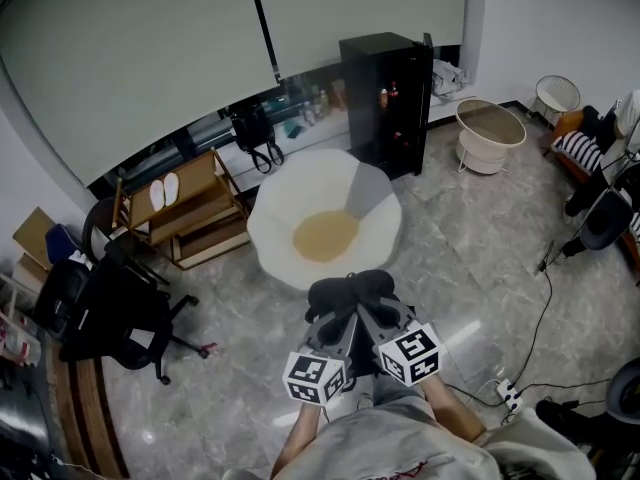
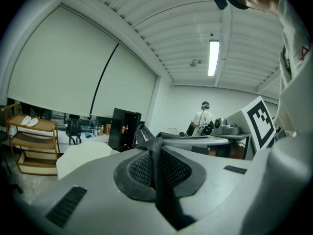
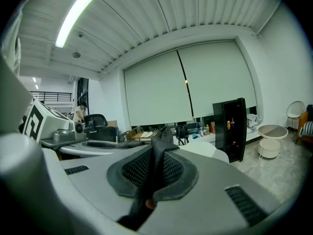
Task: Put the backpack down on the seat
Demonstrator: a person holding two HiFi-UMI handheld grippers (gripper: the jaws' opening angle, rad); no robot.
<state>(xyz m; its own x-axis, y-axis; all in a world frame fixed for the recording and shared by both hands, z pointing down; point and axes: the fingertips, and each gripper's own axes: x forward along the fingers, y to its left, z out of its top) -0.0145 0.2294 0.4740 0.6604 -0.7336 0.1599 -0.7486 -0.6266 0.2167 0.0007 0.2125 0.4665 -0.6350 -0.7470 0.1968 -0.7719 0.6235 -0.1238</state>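
A dark backpack (image 1: pixel 355 290) hangs in front of me, held up by both grippers just short of the seat. The seat (image 1: pixel 275 208) is a white, petal-shaped round chair with a tan cushion (image 1: pixel 325 236), and it stands on the floor right beyond the backpack. My left gripper (image 1: pixel 338 320) is shut on a black webbing strap (image 2: pixel 155 168) of the backpack. My right gripper (image 1: pixel 375 315) is shut on another strap (image 3: pixel 157 153). The straps run through the closed jaws in both gripper views. The seat (image 2: pixel 80 155) shows low on the left in the left gripper view.
A black cabinet (image 1: pixel 385 98) stands behind the seat on the right, and a wooden shelf rack (image 1: pixel 185 208) on the left. A black office chair (image 1: pixel 110 308) is at the left. A white basket (image 1: pixel 490 133) sits far right. Cables and a power strip (image 1: pixel 510 396) lie on the floor to my right.
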